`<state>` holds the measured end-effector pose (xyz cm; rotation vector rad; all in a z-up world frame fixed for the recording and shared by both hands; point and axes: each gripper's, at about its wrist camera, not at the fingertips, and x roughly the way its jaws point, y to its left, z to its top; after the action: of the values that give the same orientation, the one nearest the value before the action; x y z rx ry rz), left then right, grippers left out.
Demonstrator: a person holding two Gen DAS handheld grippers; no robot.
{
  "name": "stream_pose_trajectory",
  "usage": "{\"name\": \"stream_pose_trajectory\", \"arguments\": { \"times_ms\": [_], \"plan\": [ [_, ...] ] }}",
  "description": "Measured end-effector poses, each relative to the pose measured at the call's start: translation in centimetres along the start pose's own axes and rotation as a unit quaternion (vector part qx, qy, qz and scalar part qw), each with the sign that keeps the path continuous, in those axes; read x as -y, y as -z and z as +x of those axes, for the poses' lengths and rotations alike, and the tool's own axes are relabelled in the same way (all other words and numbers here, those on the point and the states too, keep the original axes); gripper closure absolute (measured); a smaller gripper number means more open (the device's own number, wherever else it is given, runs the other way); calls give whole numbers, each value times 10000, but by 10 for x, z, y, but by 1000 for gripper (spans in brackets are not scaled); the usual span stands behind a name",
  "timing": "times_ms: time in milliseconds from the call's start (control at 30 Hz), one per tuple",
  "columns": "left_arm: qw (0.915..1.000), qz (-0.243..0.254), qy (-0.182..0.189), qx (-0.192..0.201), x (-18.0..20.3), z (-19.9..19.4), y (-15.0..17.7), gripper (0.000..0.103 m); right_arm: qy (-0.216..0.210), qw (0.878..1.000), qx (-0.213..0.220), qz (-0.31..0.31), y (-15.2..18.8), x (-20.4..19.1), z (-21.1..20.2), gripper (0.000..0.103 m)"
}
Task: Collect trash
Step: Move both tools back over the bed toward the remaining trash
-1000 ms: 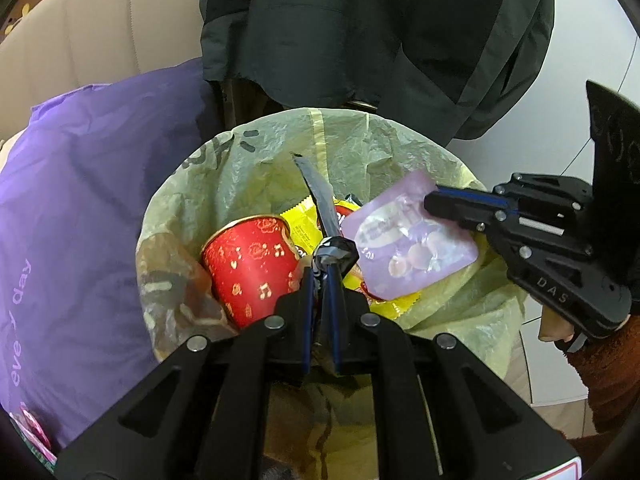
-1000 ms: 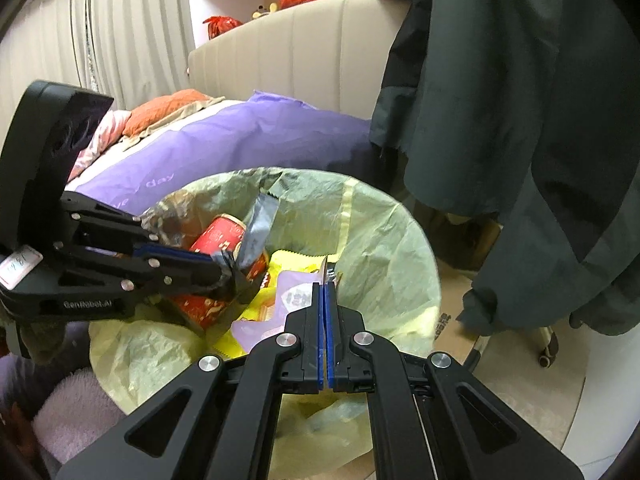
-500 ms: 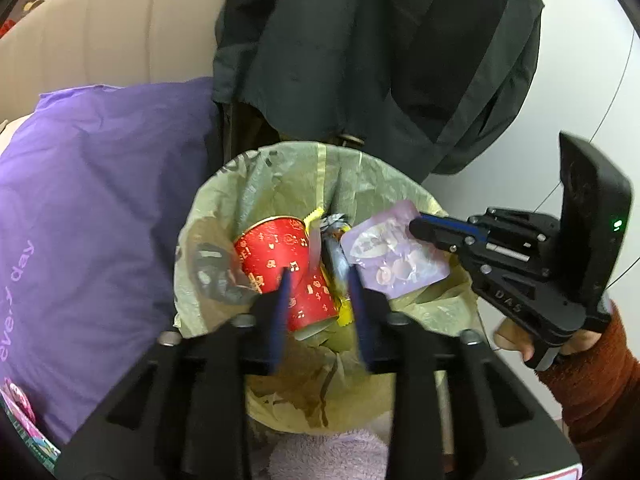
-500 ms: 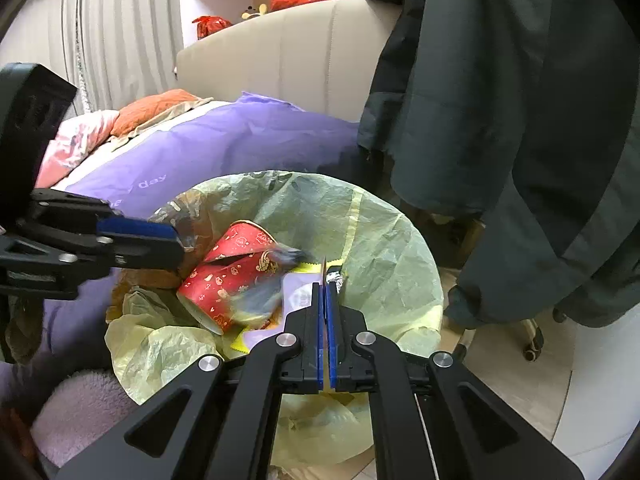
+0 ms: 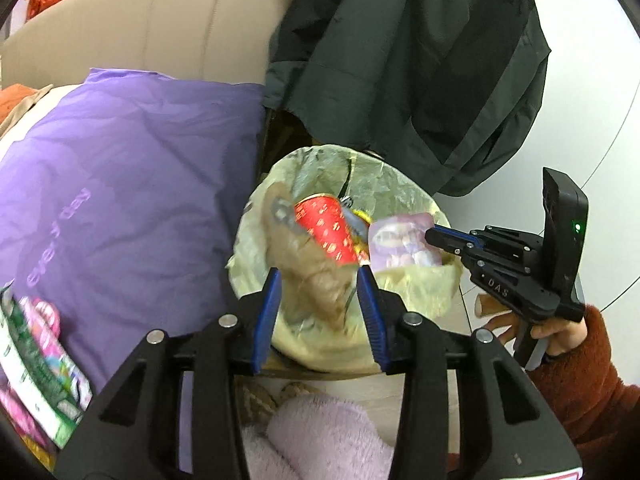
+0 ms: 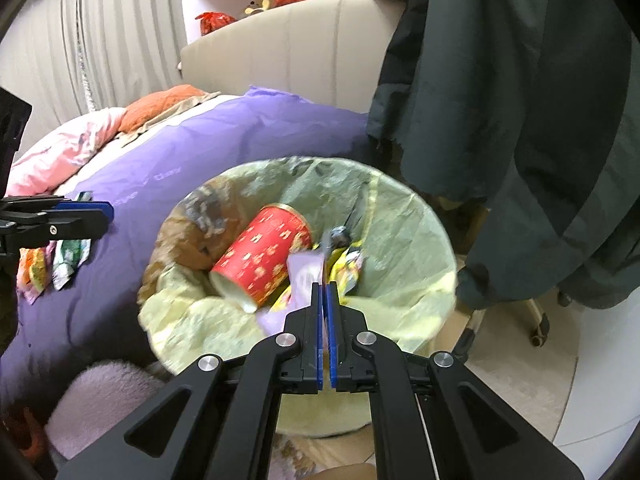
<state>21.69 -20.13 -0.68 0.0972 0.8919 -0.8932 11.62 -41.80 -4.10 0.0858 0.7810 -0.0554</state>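
Bin w/ yellow-green liner already holds red paper cup and wrappers. Left gripper: jaws opening, nothing between. Right gripper: clamped on purple pouch at bin rim, not yet dropped. 3+ wrappers left on purple bedding.

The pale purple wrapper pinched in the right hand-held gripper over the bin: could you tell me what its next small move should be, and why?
Probably open the right hand-held gripper and drop the wrapper. Its jaws pinch one edge of the pale purple wrapper, which already hangs inside the rim of the lined bin, beside the red paper cup. The left hand-held gripper is opening, nothing between its jaws, so nothing blocks the drop.
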Motion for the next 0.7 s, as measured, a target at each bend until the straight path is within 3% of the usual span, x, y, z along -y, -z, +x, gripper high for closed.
{"name": "stream_pose_trajectory", "arguments": {
  "times_ms": [400,433,500,533,633,700],
  "plan": [
    [9984,-556,-77,119,-39,-44,41,60,-452,9987,-80,-217,22,-28,-28,96],
    [9978,-640,-80,151,-44,-48,44,59,-484,9986,-75,-222,22,-30,-30,89],
    [9966,-789,-82,213,-54,-56,49,56,-471,9985,21,-281,22,-33,-34,54],
    [9962,-837,-91,232,-57,-58,51,56,-374,9987,144,-323,21,-37,-38,29],
    [9951,-921,-189,309,-67,-69,57,55,-15,9982,438,-398,14,-47,-44,29],
    [9946,-940,-267,361,-74,-78,61,55,-92,9978,509,-414,8,-54,-45,29]
  ]
}}
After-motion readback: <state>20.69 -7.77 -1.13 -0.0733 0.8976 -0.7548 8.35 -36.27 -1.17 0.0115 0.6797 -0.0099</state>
